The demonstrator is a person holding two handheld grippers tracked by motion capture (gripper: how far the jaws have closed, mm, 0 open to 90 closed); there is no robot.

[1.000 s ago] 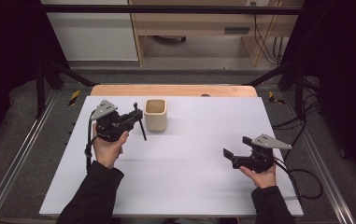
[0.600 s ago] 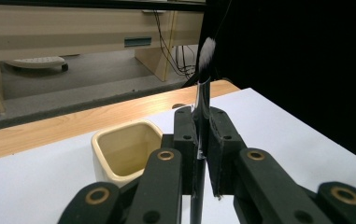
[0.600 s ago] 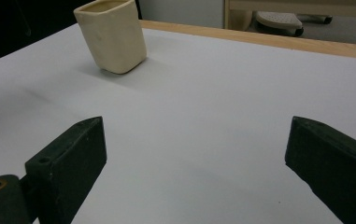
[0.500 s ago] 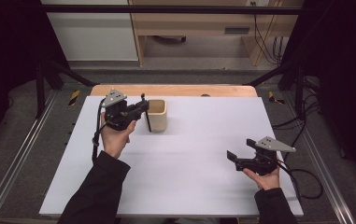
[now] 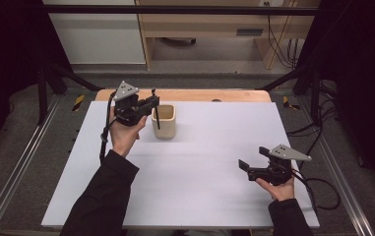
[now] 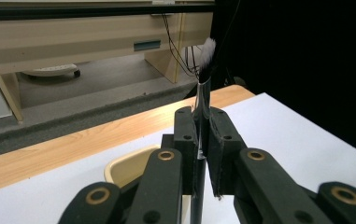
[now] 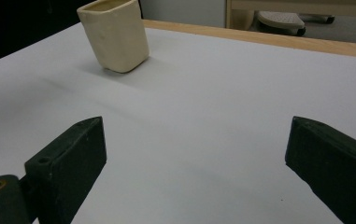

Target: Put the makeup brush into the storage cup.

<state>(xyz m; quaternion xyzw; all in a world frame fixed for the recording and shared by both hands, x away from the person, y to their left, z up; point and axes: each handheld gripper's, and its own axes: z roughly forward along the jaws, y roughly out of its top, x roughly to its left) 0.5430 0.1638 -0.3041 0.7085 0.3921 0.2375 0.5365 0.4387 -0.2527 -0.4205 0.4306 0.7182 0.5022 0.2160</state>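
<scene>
left gripper (image 5: pixel 151 104) clamps thin black brush (image 6: pixel 202 100) upright, its lower end over cream cup (image 5: pixel 164 121); right gripper (image 5: pixel 246 169) jaws wide, empty, above white table (image 5: pixel 214 147).

high view: overhead, looking down and forward at the table (image 5: pixel 195 196)
gripper views: low, close-up
shared: cream cup (image 5: pixel 164 121) (image 7: pixel 115 35)

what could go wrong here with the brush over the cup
The left gripper clamps the thin brush by a narrow part of its handle, so it might pivot or slip between the pads. The cup looks light and stands free on the white table; a brush tip catching its rim could tip or shove it. The right gripper sits open and far off, too distant to steady the cup.
</scene>
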